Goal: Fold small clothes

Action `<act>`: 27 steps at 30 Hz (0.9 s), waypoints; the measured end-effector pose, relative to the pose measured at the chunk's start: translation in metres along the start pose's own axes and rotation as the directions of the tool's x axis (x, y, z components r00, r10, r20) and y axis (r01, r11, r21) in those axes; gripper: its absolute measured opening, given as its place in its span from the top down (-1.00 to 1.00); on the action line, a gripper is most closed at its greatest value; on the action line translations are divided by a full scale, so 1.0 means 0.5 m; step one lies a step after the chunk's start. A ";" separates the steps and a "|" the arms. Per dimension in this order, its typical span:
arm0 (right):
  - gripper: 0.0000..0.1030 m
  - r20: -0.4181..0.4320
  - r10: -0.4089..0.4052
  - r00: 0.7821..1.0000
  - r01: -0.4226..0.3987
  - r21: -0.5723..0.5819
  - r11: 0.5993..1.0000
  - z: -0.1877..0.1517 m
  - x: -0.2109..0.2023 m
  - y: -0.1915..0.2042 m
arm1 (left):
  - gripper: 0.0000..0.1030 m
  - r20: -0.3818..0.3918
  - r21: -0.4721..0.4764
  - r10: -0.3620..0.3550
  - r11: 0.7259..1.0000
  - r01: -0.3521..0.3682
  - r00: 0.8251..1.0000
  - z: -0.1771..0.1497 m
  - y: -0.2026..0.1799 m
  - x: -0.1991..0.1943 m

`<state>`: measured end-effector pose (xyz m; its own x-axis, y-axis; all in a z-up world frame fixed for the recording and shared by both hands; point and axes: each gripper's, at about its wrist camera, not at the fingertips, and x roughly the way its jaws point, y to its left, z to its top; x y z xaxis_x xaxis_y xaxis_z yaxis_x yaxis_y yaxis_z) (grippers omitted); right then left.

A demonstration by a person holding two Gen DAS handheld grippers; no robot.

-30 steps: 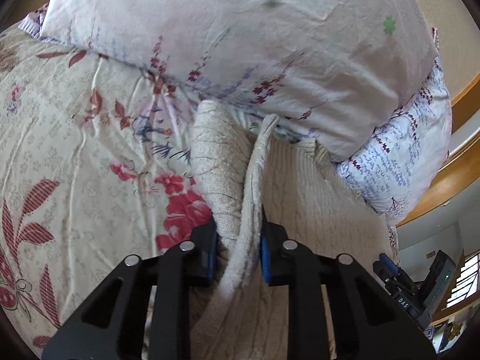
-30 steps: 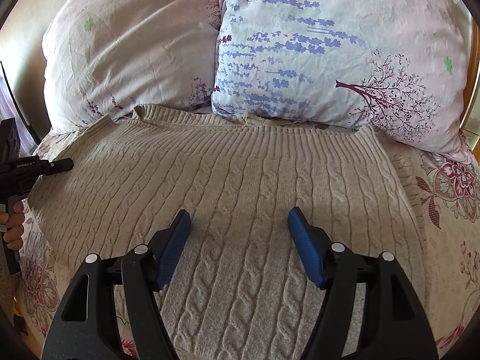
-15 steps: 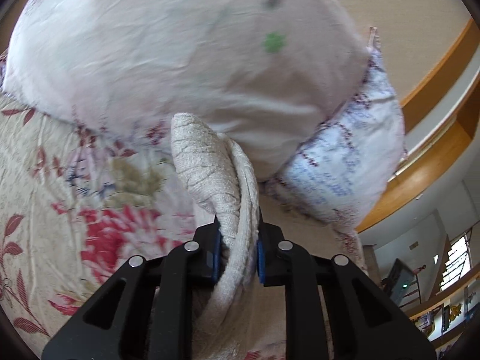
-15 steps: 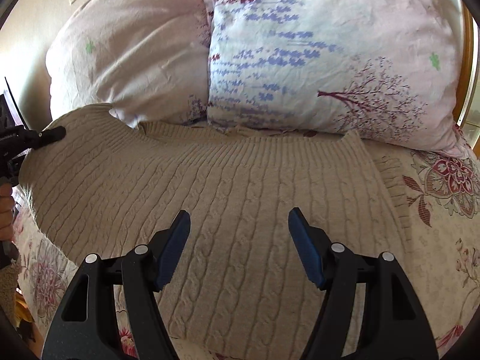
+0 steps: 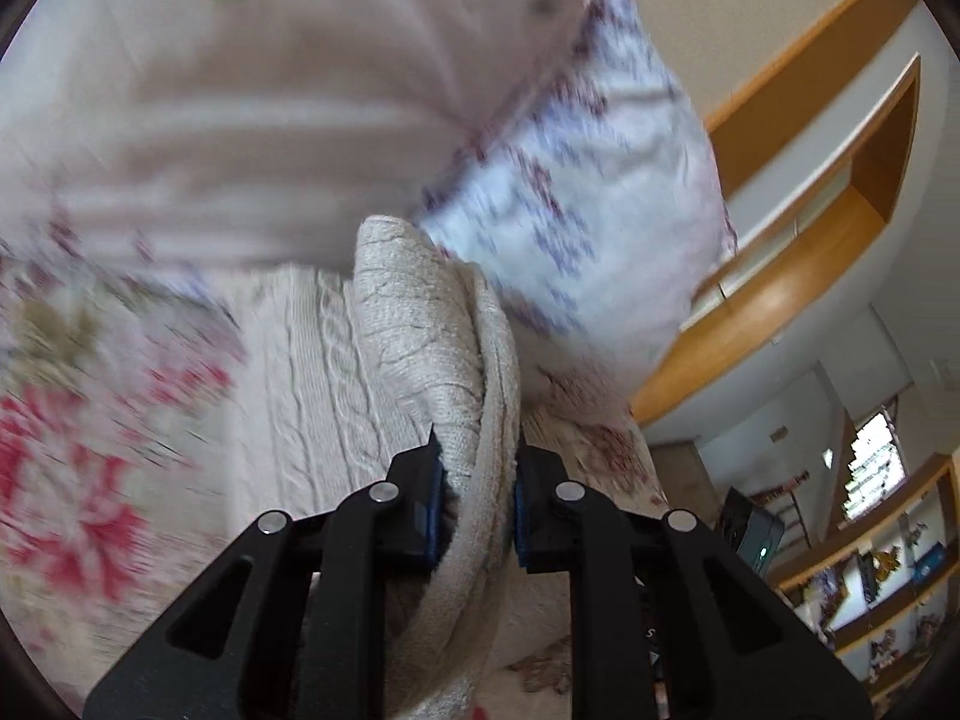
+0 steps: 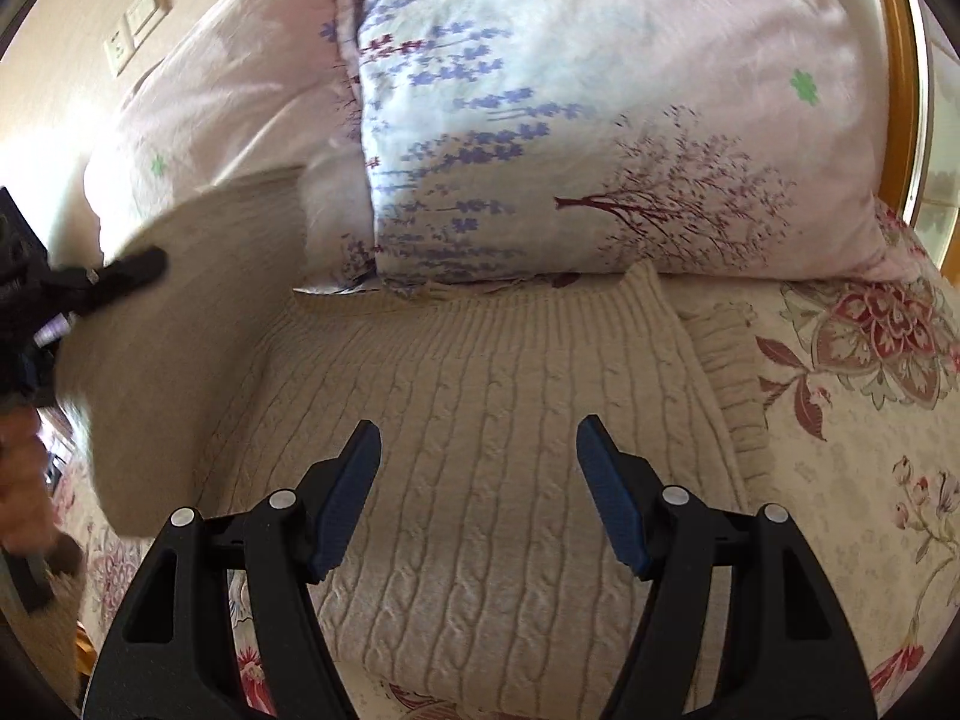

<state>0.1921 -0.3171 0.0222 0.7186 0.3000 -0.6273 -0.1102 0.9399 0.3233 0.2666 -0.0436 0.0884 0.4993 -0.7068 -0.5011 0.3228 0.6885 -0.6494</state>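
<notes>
Sweater (image 6: 510, 420): one, left gripper (image 5: 477, 480) clamps edge; right gripper (image 6: 480, 480) wide, empty; pillows: two.

Cream cable-knit sweater (image 6: 480, 420) lies flat on the floral bedspread (image 6: 852, 480), hem ribbing at 12 o'clock against two pillows (image 6: 600, 120). Right gripper (image 6: 479, 456) at 6 o'clock stands above the knit, jaws apart, nothing between them. At 9 o'clock the left gripper (image 6: 129, 270), blurred, holds the sweater's left part raised off the bed. Wall sockets (image 6: 135, 24) at 11 o'clock.
</notes>
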 end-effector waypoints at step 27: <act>-0.34 -0.074 0.423 0.903 -0.359 0.411 0.838 0.023 0.065 -0.096 | -0.47 0.018 0.184 0.218 0.959 -0.217 0.976 -0.037 -0.007 0.012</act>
<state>0.2285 -0.3545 -0.0058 0.5514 0.6805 -0.4825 -0.0676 0.6129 0.7873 0.2536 -0.0530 0.0772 0.5716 -0.5371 -0.6204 0.3492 0.8434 -0.4084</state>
